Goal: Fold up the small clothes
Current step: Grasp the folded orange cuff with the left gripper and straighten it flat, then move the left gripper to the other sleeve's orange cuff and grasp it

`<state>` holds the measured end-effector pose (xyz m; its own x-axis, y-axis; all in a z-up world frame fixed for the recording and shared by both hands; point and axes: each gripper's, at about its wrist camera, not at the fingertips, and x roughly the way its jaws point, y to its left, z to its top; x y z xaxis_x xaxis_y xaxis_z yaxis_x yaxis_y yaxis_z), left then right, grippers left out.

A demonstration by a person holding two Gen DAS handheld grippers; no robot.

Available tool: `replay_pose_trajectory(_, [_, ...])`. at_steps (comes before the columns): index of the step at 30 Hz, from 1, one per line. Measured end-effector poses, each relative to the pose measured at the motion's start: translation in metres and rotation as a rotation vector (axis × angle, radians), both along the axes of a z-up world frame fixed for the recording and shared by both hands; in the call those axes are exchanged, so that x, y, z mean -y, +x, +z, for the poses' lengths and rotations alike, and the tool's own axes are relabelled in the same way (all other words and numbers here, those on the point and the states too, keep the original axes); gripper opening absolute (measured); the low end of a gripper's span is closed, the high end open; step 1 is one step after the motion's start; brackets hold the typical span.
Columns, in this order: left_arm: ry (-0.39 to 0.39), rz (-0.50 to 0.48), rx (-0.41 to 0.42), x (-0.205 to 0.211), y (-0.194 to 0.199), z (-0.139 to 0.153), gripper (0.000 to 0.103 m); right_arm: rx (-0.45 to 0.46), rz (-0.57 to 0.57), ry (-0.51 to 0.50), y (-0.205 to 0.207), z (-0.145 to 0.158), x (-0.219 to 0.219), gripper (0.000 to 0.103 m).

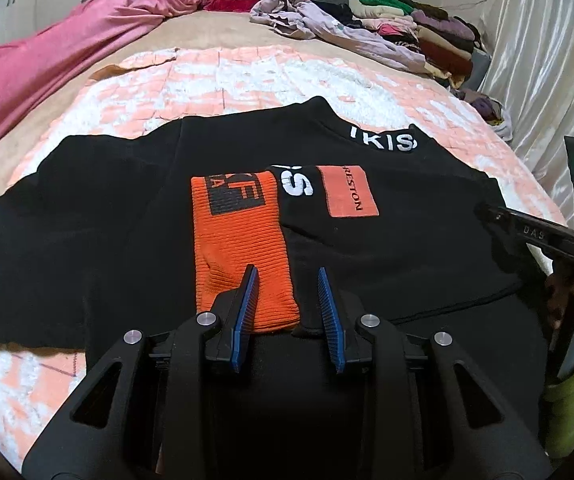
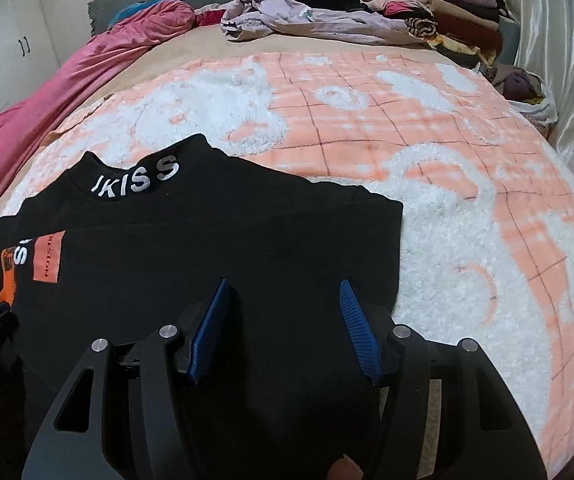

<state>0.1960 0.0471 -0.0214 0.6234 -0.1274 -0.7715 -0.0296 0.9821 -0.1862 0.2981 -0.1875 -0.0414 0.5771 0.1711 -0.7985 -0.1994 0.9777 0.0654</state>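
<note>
Two claws: both hover low over one black garment, neither gripping anything.
Garment: black mock-neck sweatshirt (image 1: pixel 367 248), spread flat near the front edge of the bed, on the peach-and-white fleece blanket (image 2: pixel 407 128); probably laid flat so folds can start from the sides.
Sleeve: orange ribbed cuff (image 1: pixel 239 256) lies across the chest, so one sleeve looks already folded inward.
Left claw: (image 1: pixel 287 280) blue pads apart, one pad over the cuff, the other over black fabric just beside it; placed as if to pinch or press the folded sleeve.
Right claw: (image 2: pixel 283 292) pads wide apart over the sweatshirt's right side, close to its side edge; likely lining up for the next fold, my guess.
Collar text: white embroidery (image 2: pixel 135 180), reads "IKIS S", start may be hidden.
Patch text: orange rectangle (image 1: pixel 351 190), reads "RESTON", first letters cut off; large white "S" beside it.
Cuff print: black block on the orange, letters unreadable.
Tool marking: "DAS" on the right claw body in the left wrist view.
Background: pink bedding (image 1: pixel 47 60), lilac crumpled garment (image 2: pixel 287 20), stack of folded clothes (image 2: pixel 439 12) at the far end, well apart from the work.
</note>
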Motion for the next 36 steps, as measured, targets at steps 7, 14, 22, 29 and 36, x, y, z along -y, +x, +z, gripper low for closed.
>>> replay_pose_trajectory(7, [-0.005,0.014,0.026,-0.001,-0.011,0.017,0.031,0.073,0.086,0.079,-0.042,0.03,-0.011,0.069])
replay_pose_trajectory(14, [0.044,0.019,0.006,0.0,-0.013,0.013,0.034,0.019,0.139,0.055,-0.065,0.015,-0.029,0.069])
replay_pose_trajectory(22, [0.079,0.042,0.027,-0.003,-0.023,0.019,0.063,0.007,0.115,0.073,-0.071,0.008,-0.028,0.069])
replay_pose_trajectory(29, [0.068,0.089,0.053,-0.018,-0.032,0.028,0.075,0.03,0.095,0.118,-0.085,0.02,-0.019,0.084])
replay_pose_trajectory(36, [0.087,0.169,0.101,-0.047,-0.05,0.042,0.089,0.078,0.127,0.125,-0.098,0.039,-0.03,0.093])
